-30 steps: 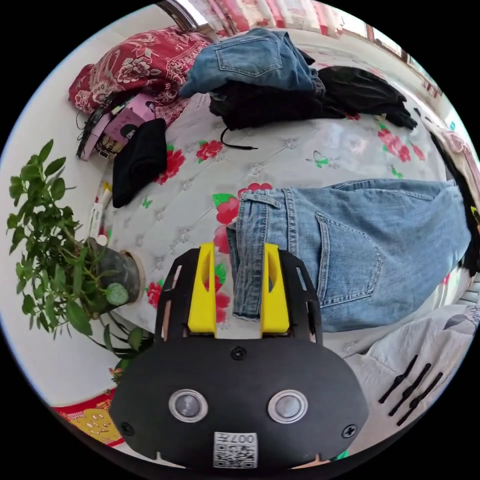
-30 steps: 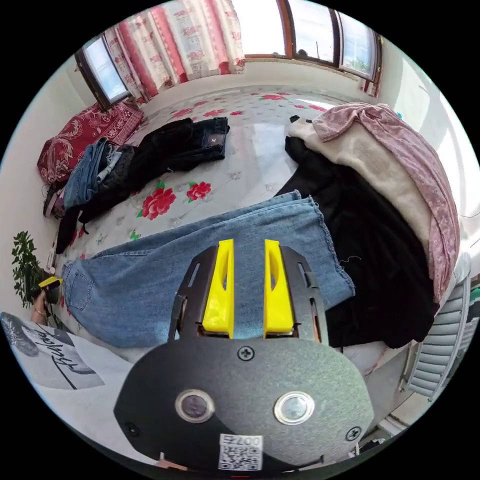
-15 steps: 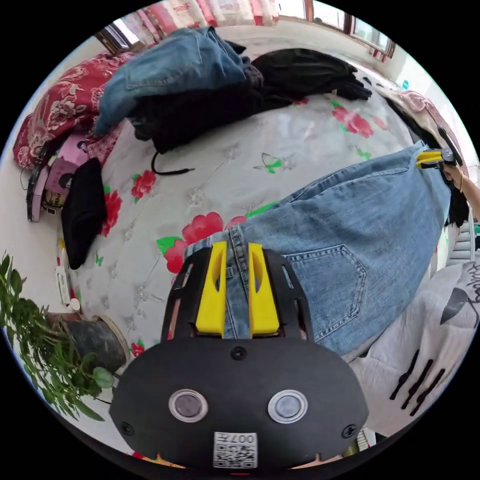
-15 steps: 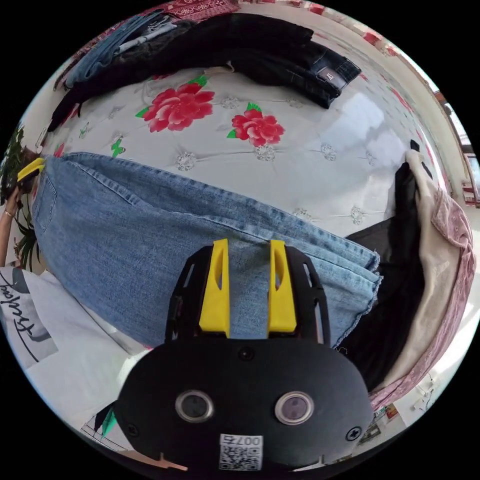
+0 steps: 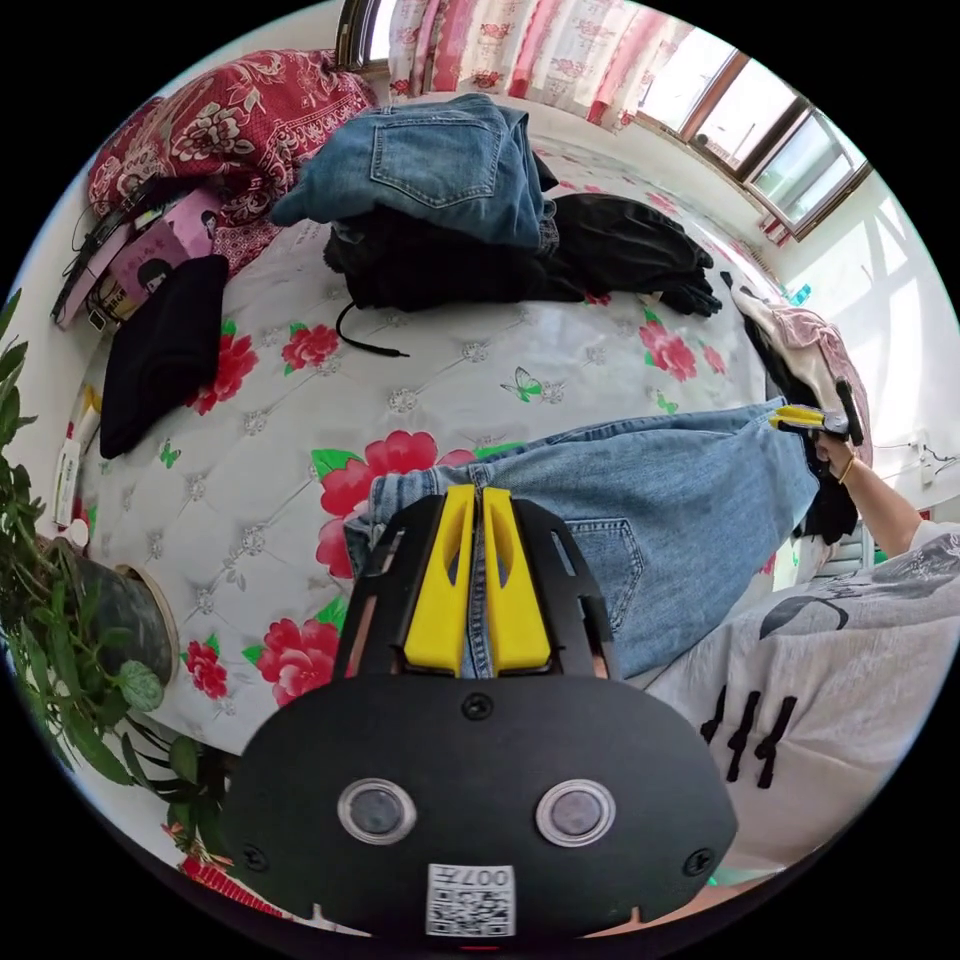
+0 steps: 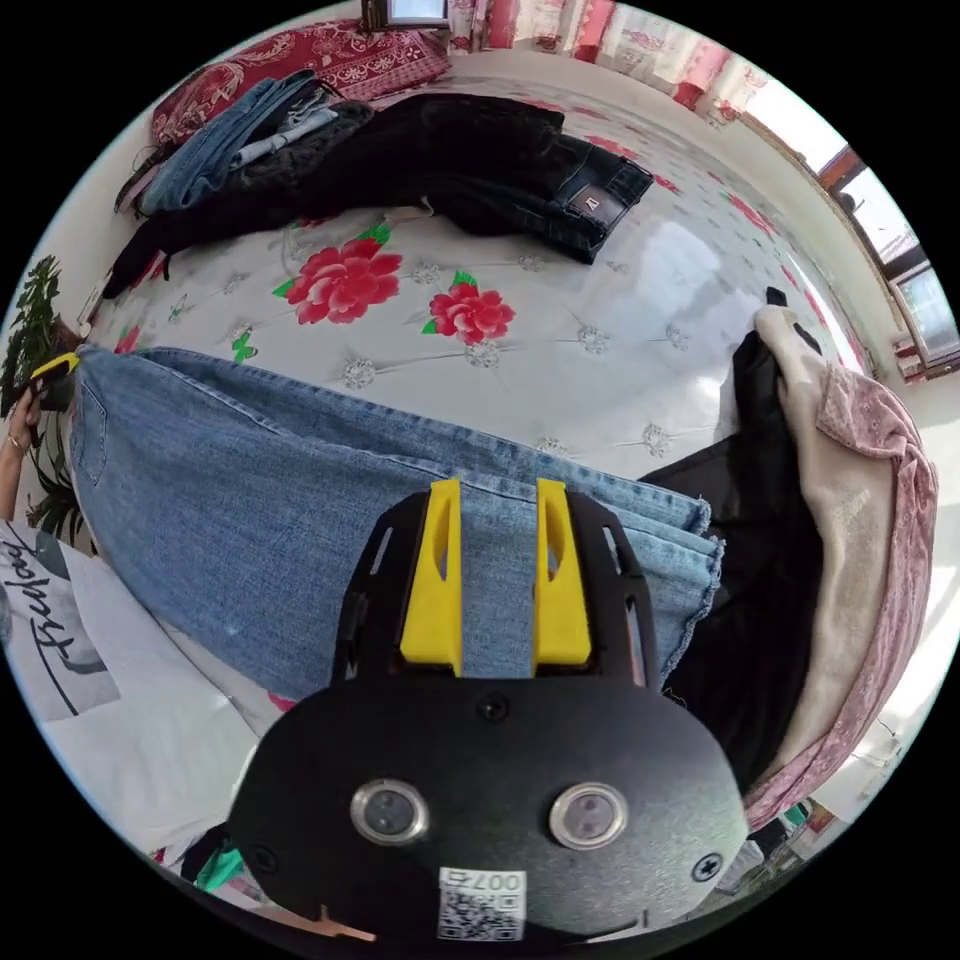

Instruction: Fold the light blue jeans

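The light blue jeans (image 5: 680,500) lie stretched across the floral bed cover (image 5: 450,370), back pocket up. My left gripper (image 5: 478,492) is shut on the waistband end, its yellow jaws almost touching with a denim seam between them. At the far leg end a hand holds my right gripper (image 5: 803,417) against the hem corner. In the right gripper view the jeans (image 6: 250,480) run away to the left, where the left gripper (image 6: 55,368) sits at the waist. My right gripper (image 6: 498,485) has its jaws apart, over the upper edge of the stacked legs near the hems.
A pile of darker blue jeans (image 5: 440,170) and black clothes (image 5: 620,250) sits behind, with a red patterned pillow (image 5: 230,110). A potted plant (image 5: 60,620) stands off the bed's corner. A heap of pink, beige and black garments (image 6: 850,480) lies beside the hems. The person's white shirt (image 5: 830,680) is close.
My left jaws, apart around the waistband a second ago, have shut on it. Both cameras have swung. The right jaws stay apart over the leg ends.
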The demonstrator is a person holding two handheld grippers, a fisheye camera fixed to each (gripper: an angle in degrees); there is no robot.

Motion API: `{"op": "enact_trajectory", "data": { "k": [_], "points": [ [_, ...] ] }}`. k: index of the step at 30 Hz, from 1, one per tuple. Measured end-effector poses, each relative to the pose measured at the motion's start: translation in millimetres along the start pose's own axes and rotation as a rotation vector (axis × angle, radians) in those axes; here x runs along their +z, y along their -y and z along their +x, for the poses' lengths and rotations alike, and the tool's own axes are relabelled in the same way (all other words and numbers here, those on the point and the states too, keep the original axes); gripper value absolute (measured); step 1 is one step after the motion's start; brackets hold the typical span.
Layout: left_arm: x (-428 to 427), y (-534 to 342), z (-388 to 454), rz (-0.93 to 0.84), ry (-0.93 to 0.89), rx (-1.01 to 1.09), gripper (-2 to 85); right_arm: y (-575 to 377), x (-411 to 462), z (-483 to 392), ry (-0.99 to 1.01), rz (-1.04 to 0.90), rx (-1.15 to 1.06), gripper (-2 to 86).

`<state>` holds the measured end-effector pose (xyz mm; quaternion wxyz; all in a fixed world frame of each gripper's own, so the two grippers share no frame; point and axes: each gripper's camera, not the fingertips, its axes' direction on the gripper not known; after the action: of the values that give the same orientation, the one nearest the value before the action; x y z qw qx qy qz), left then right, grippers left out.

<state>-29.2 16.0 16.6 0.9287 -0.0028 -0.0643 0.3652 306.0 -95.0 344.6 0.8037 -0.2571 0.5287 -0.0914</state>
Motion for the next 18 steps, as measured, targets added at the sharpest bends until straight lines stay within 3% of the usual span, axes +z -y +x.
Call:
{"op": "enact_trajectory", "data": {
  "k": [3, 6, 14, 18],
  "points": [
    [-14, -8, 1, 0.017, 0.016, 0.003, -0.8, 7, 41, -10, -0.023, -0.16, -0.043, 5.6],
    [-26, -16, -6, 0.033, -0.002, -0.027, -0.8, 4, 43, -8, 0.019, -0.125, -0.007, 2.7],
    [-36, -3, -26, 0.072, 0.062, -0.038, -0.7, -22, -7, -19, -0.139, 0.1, -0.008, 0.1],
    [24, 35, -48, -0.007, 0.132, -0.051, -0.1, -17, 2, -10, -0.203, 0.07, 0.149, 1.0]
  ]
}}
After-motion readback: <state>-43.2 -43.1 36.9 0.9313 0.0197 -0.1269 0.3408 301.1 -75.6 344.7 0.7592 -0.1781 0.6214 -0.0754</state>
